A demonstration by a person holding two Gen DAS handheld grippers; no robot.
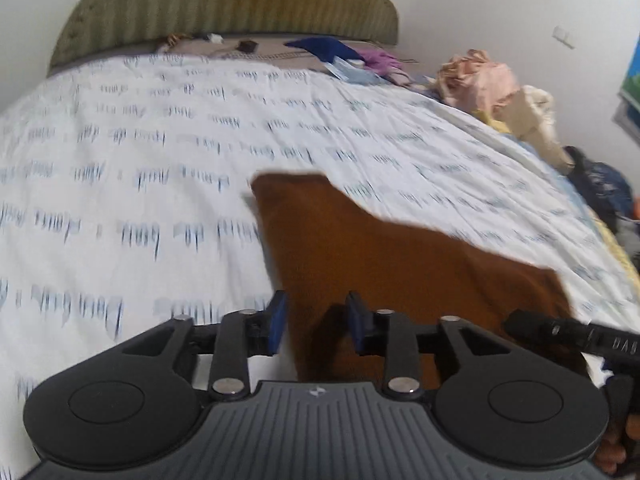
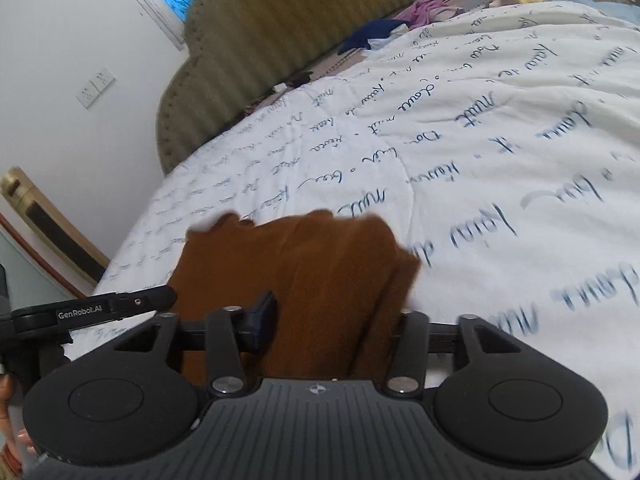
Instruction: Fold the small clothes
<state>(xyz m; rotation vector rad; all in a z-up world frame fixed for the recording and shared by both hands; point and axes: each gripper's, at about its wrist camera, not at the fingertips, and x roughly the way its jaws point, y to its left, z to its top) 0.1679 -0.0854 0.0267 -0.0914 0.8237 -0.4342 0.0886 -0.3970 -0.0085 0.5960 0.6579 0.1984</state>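
We have a brown garment (image 1: 380,264) on the bed (image 1: 160,160), lying on the white quilt printed with blue script, and both tools are at its near edge. Our left tool (image 1: 316,322) has its blue pads standing apart, with the cloth's left edge between them; nothing looks pinched there, the fabric simply lying underneath. Our right tool (image 2: 332,320) is wider apart, and a bunched fold of the garment (image 2: 296,272) runs between its fingers (the right-hand finger is hidden behind the cloth, so we cannot tell whether it has hold). We judge this is mid-fold, at a point between grips. Next, it seems, both tools need a firm pinch on the near edge, then a lift and carry toward the far edge, keeping it level.
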